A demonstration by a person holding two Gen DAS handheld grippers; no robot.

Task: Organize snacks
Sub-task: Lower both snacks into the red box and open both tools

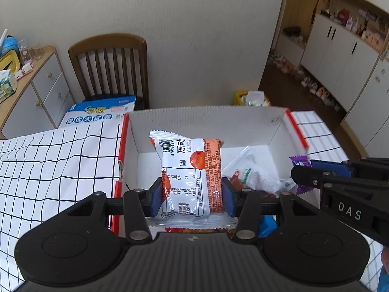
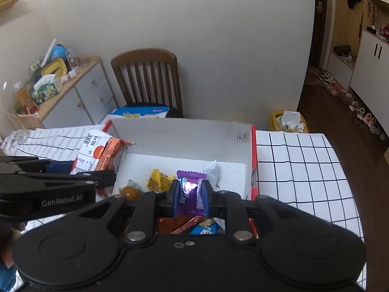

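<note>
My left gripper is shut on a white and orange snack packet, held upright over the white cardboard box. The same packet shows at the left of the right wrist view, over the box's left wall. My right gripper is shut on a purple candy wrapper above the box floor. That purple candy pokes out of the right gripper's fingers at the right edge of the left wrist view. Inside the box lie a yellow candy, an orange candy and a white packet.
The box stands on a table with a white black-grid cloth. Behind it stands a wooden chair with a blue and white carton on its seat. A drawer cabinet with clutter is at the left, a yellow bin on the floor behind.
</note>
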